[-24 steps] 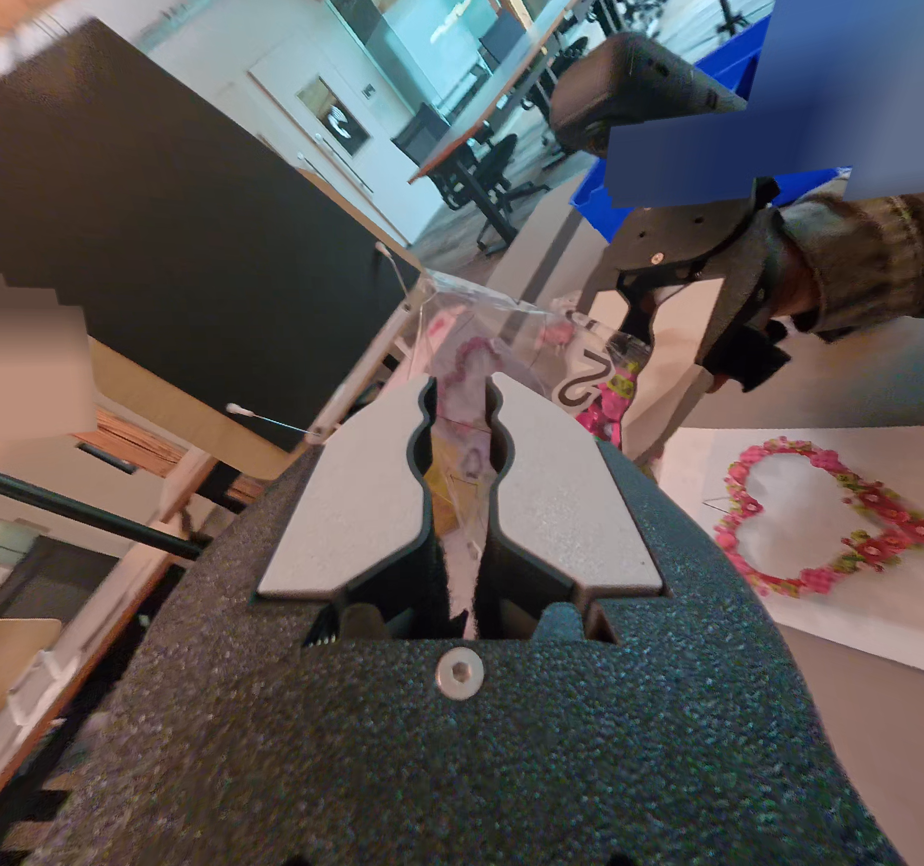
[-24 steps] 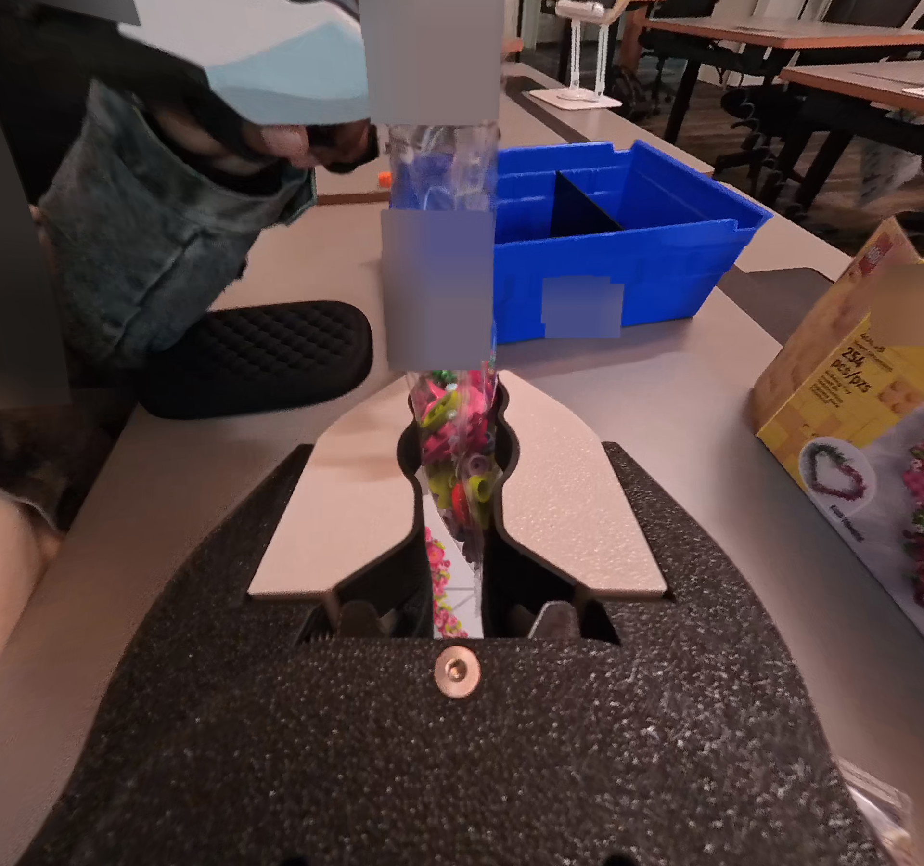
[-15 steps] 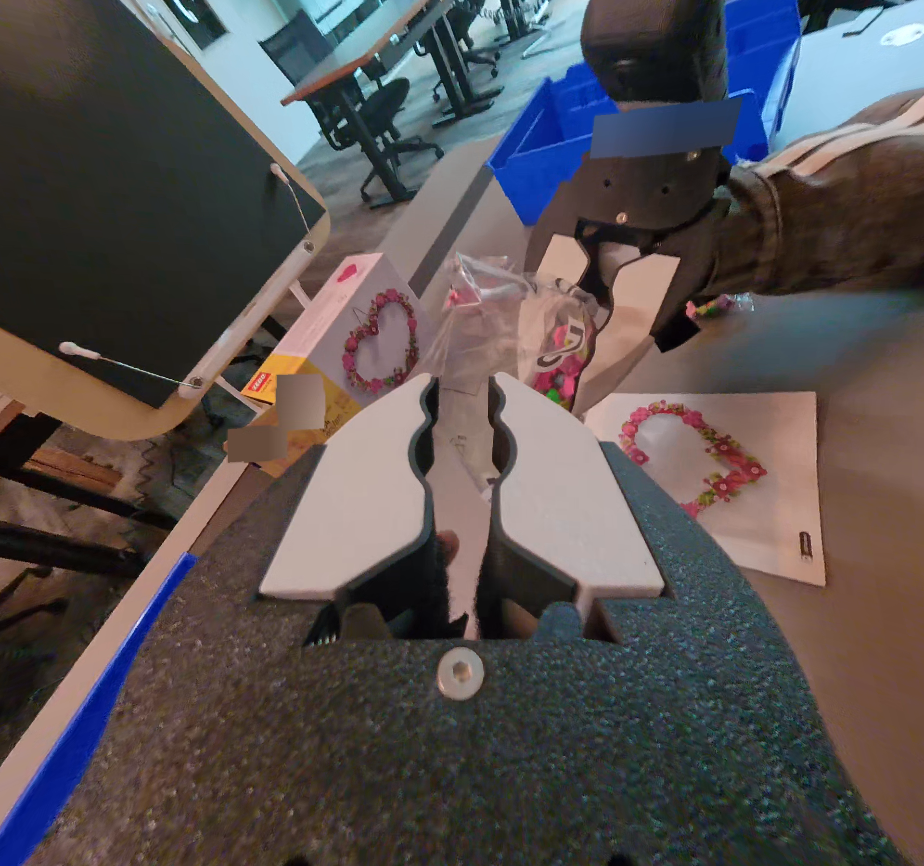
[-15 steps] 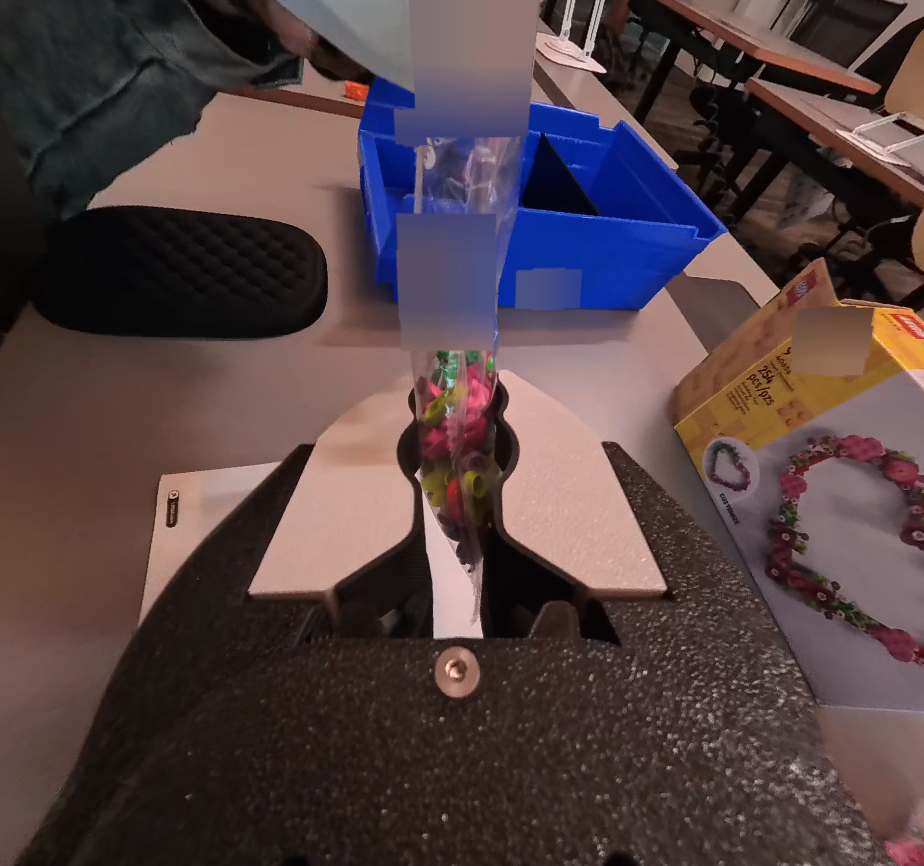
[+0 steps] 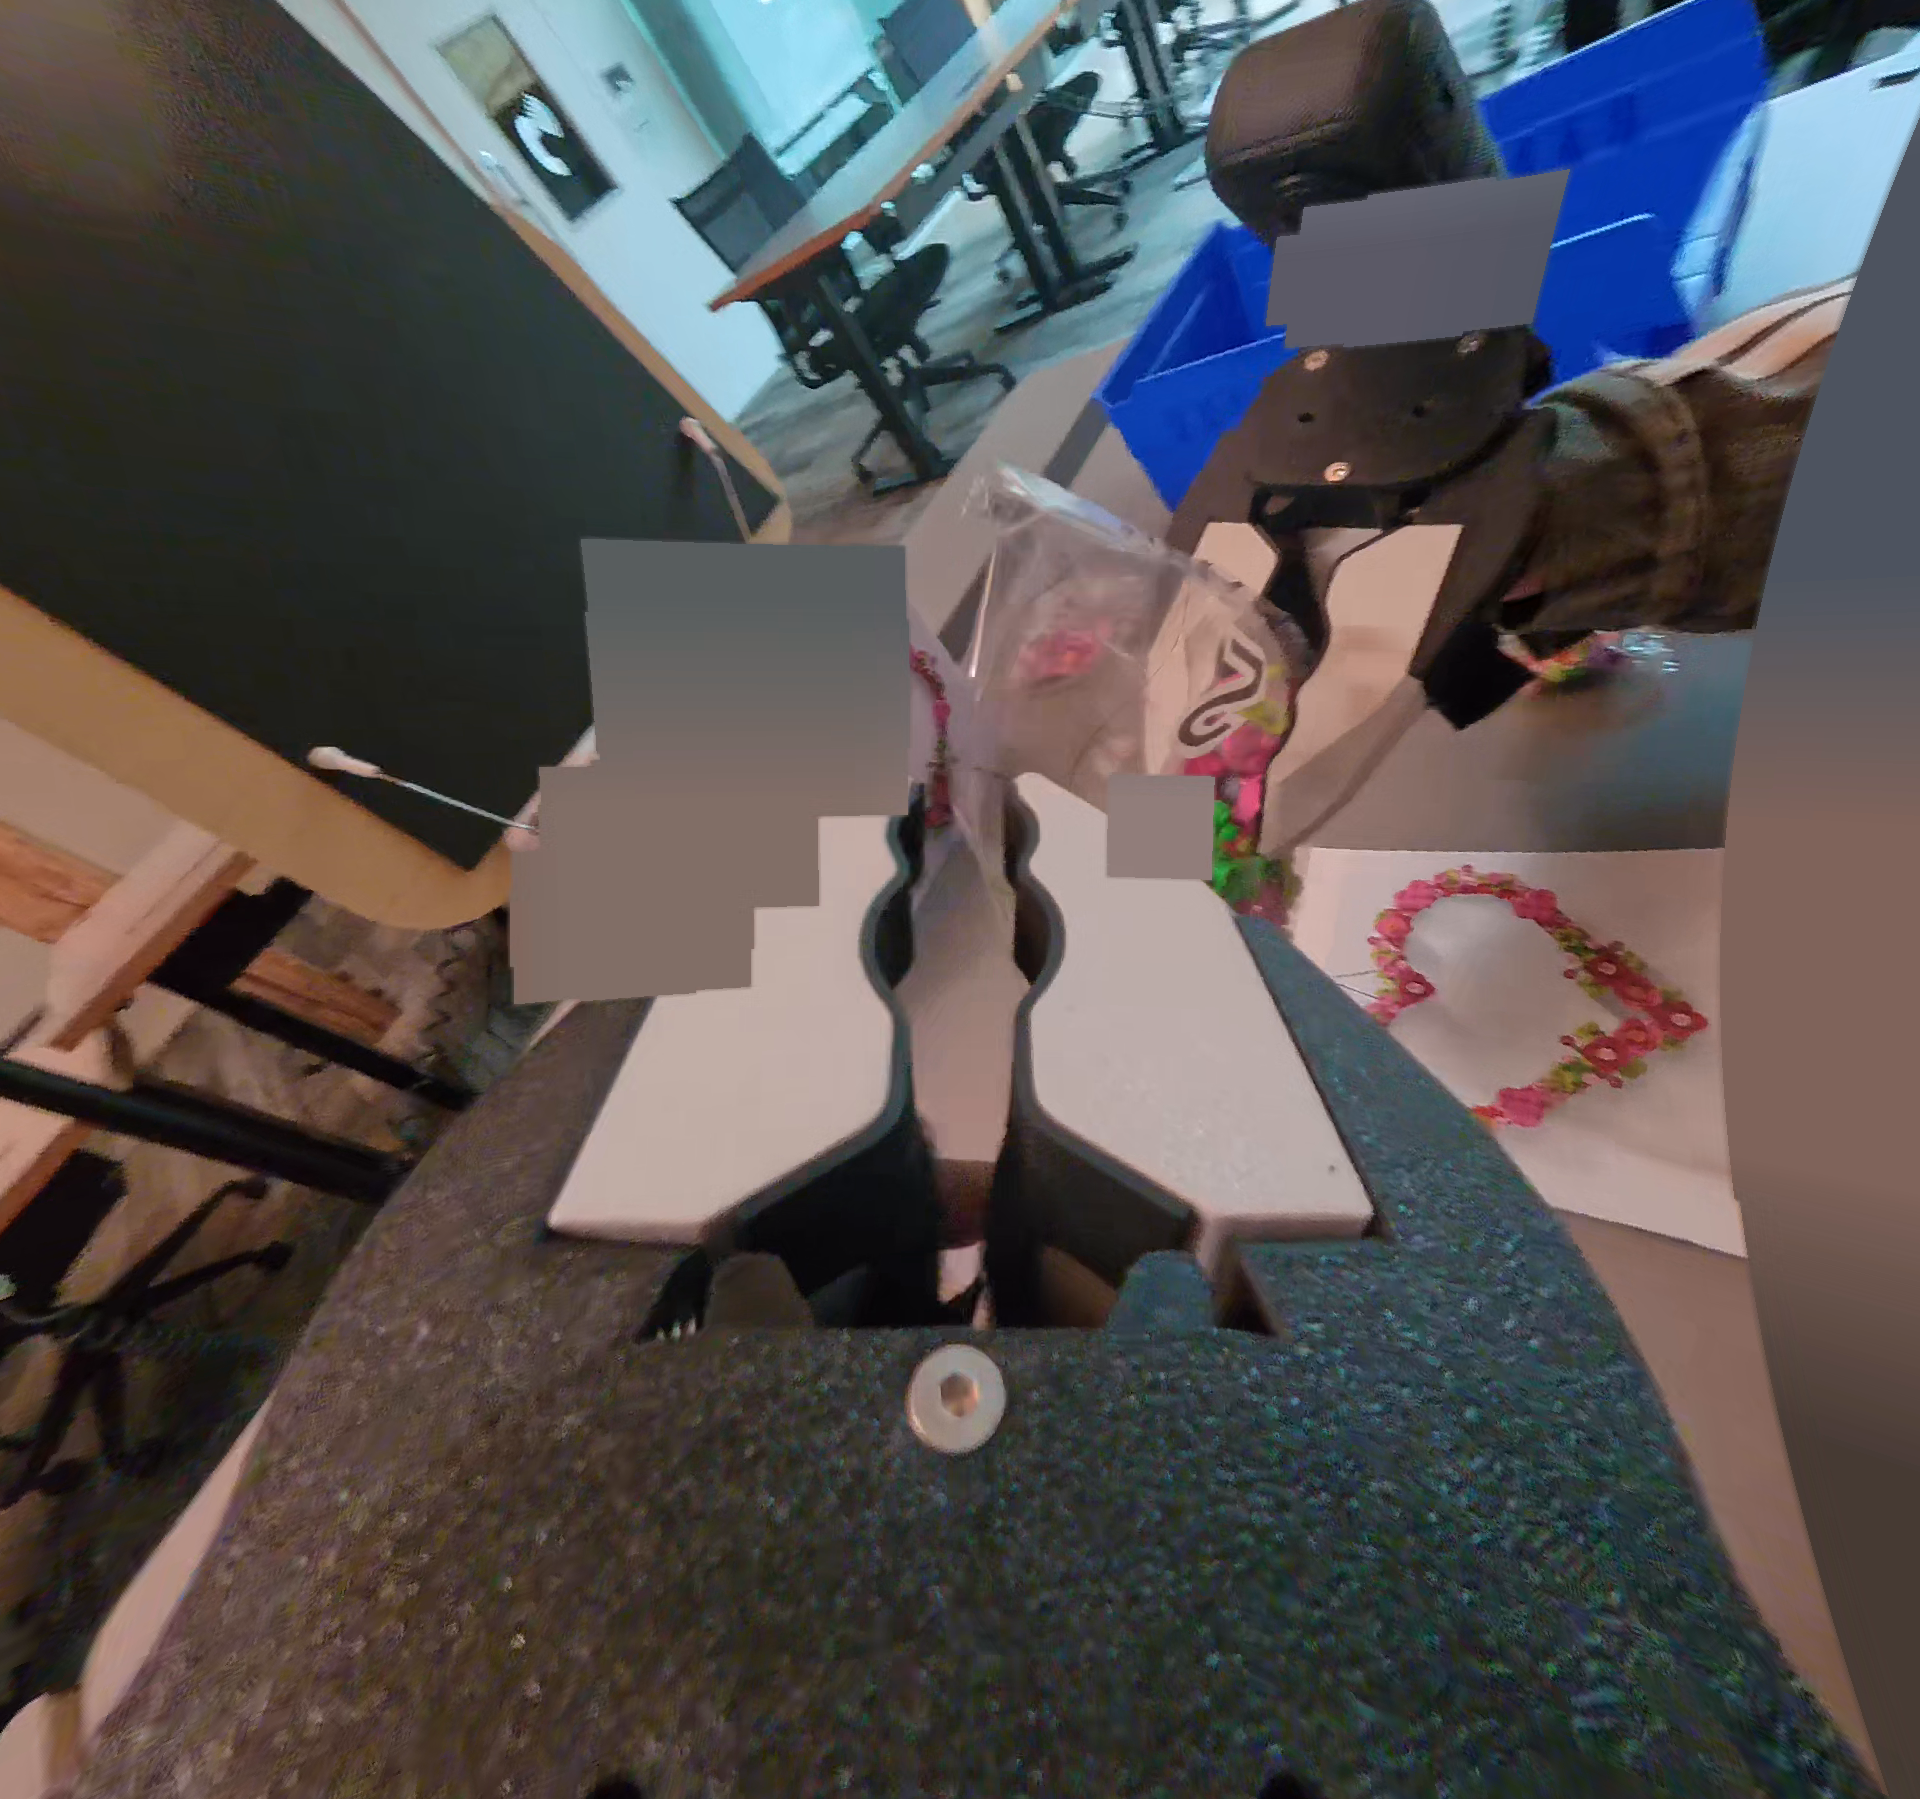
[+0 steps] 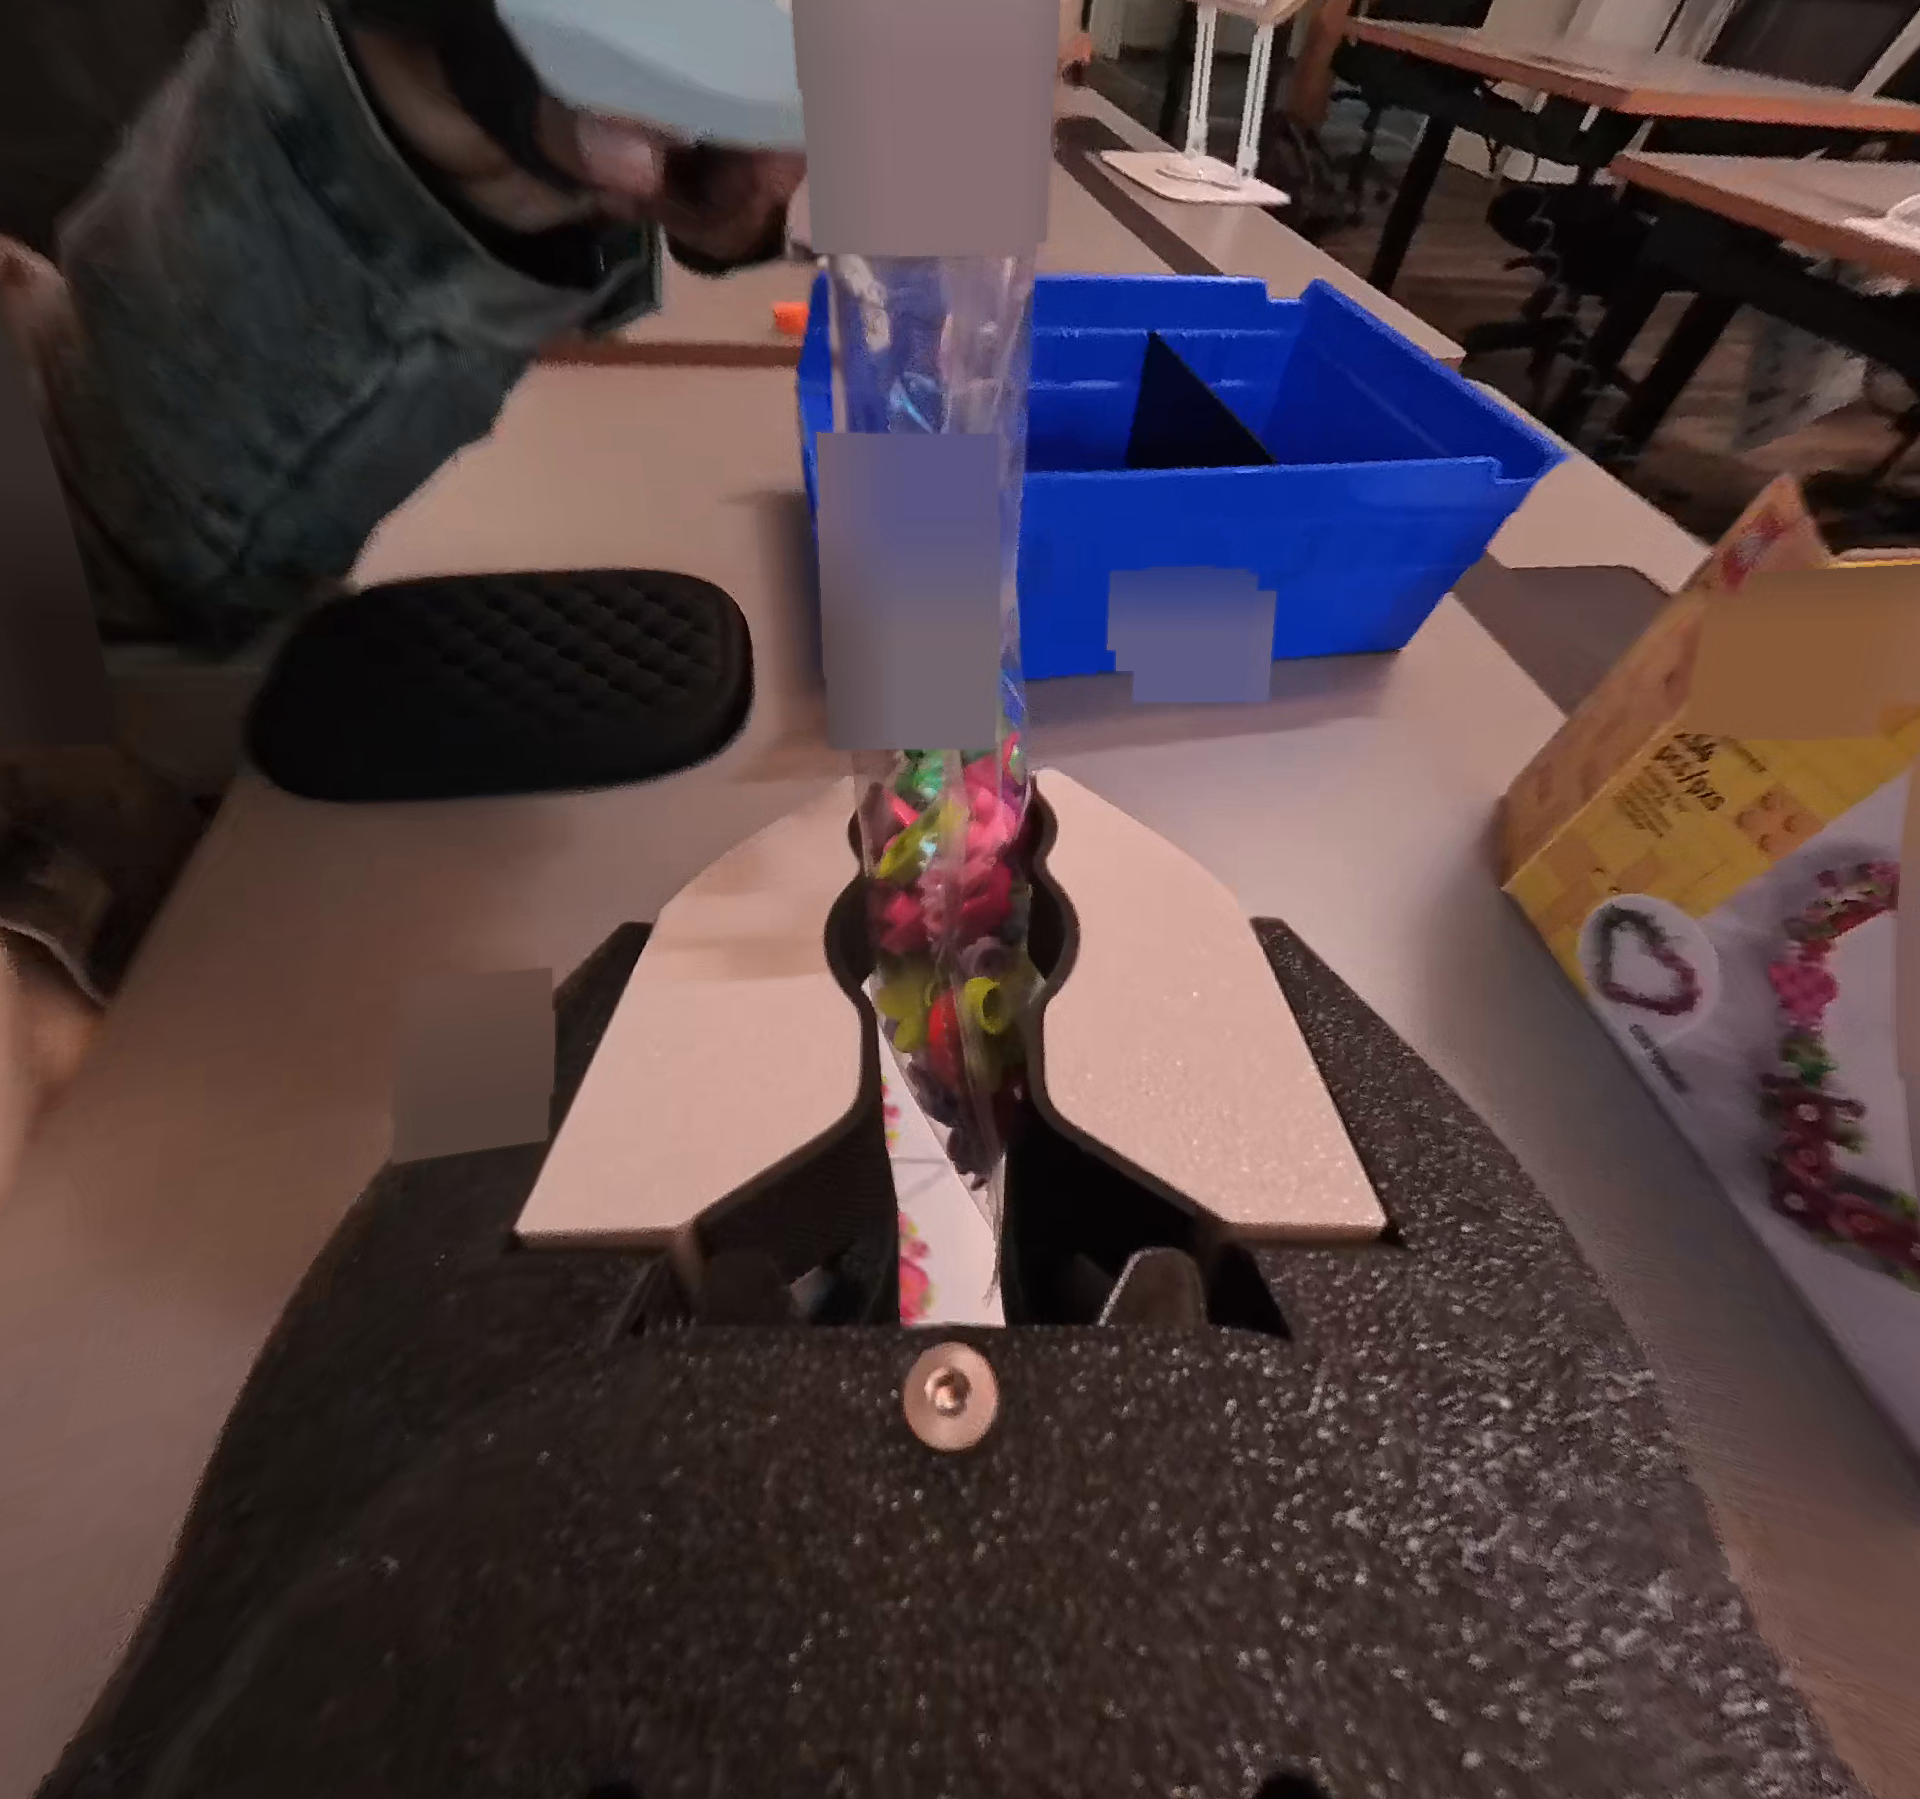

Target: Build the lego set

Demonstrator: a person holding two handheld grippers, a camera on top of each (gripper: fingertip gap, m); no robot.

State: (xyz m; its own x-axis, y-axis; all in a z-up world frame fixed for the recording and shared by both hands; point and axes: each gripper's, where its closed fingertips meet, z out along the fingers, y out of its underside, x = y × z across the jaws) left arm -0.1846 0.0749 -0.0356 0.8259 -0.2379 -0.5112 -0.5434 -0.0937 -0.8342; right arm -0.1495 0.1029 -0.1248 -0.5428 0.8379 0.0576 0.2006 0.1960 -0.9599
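Observation:
A clear plastic bag [image 5: 1081, 648] of small pink, green and yellow lego pieces hangs stretched between both grippers above the grey table [image 6: 1299, 793]. My left gripper [image 5: 961, 814] is shut on the bag's thin empty edge. My right gripper [image 6: 951, 804] is shut on the bag's filled end [image 6: 956, 928]. The right gripper also shows in the left wrist view [image 5: 1340, 606], held by a sleeved hand. The left gripper's pale finger [image 6: 644, 56] shows blurred at the top of the right wrist view. A white instruction sheet [image 5: 1538, 1011] with a pink heart picture lies on the table.
A blue divided bin [image 6: 1299, 513] stands behind the bag. The yellow and white lego box [image 6: 1714, 876] lies at the right. A black quilted pad [image 6: 499, 679] lies at the left. A black board on a stand [image 5: 260, 378] is off the table's left edge. The gap from one gripper's tips to the other's is roughly 10 cm.
Both grippers have kept their hold on the bag. The left gripper has swung and tilted, so its view turned toward the room. The lego box has slid toward the right edge of the right wrist view.

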